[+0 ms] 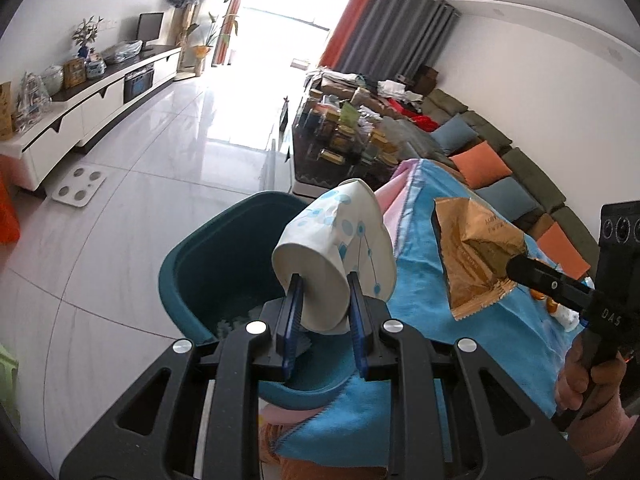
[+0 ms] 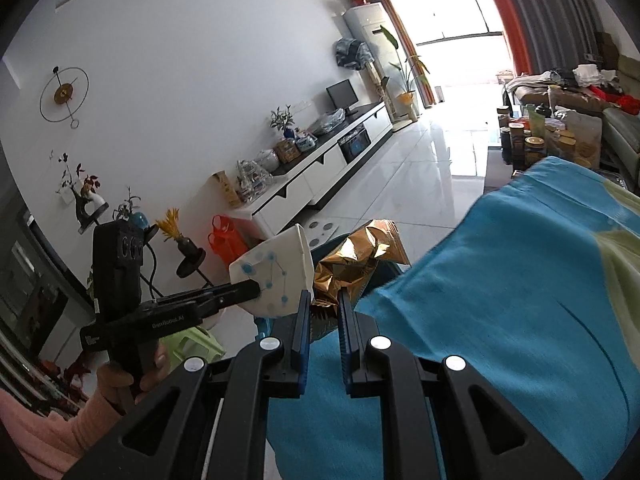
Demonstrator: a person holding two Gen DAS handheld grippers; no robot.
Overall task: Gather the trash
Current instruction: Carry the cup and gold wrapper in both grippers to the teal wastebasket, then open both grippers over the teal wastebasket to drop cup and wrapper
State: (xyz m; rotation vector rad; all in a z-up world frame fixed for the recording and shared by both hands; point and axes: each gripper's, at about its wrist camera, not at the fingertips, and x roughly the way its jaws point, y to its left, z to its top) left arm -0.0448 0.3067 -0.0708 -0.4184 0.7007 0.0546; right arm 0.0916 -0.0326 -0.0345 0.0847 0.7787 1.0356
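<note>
Gripping crushed paper cup (image 1: pixel 336 264) in left gripper (image 1: pixel 326 286) over teal bin (image 1: pixel 208 264); right gripper (image 2: pixel 325 300) clamped on gold wrapper (image 2: pixel 352 260)

Your two black grippers, left (image 1: pixel 325 280) and right (image 2: pixel 324 298), carry blue finger pads (image 1: pixel 291 316), silver screws (image 1: pixel 256 327) and your pink sleeves (image 2: pixel 48 432).

Right gripper (image 2: pixel 324 300) pinches the gold wrapper (image 2: pixel 356 260); left gripper (image 2: pixel 260 286) beside it clamps a crushed paper cup (image 2: pixel 276 276).

A home living room: sofa (image 1: pixel 520 168), TV cabinet (image 2: pixel 320 164), curtains (image 1: pixel 384 20).
</note>
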